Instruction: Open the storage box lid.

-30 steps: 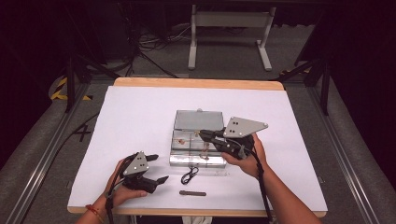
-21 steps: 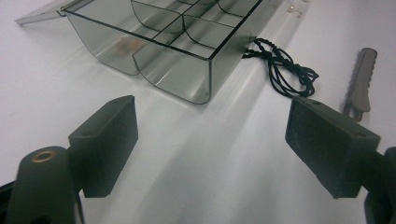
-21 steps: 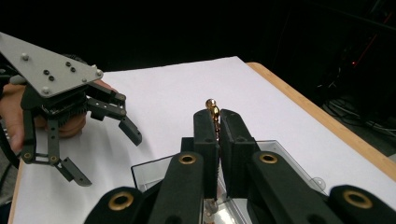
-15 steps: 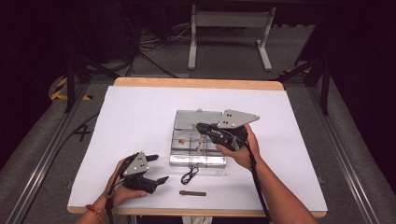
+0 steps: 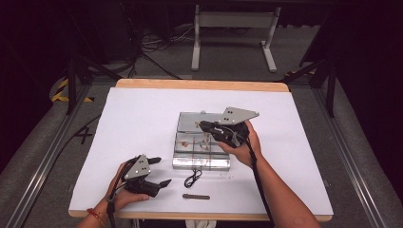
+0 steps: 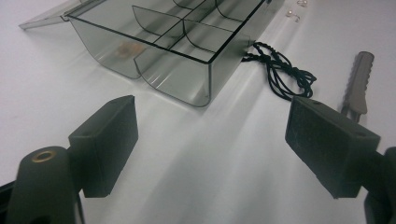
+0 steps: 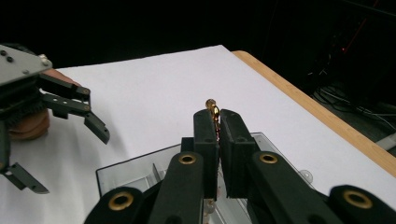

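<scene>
Right gripper: clenched on a gold earring, above the clear box mid-table.
Left gripper: released, near the table's front edge.
Risk: earring slips out, missing its compartment.
Cause: thin pinch.

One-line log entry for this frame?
right gripper: shut on gold trinket, above clear organizer box | left gripper: open, empty, low over table | loose: black cord, hair clip

1. No text, label, brand or number can be read on anything in these pictures (the floor's yellow-black striped marking and a taped cross carry no writing).
</scene>
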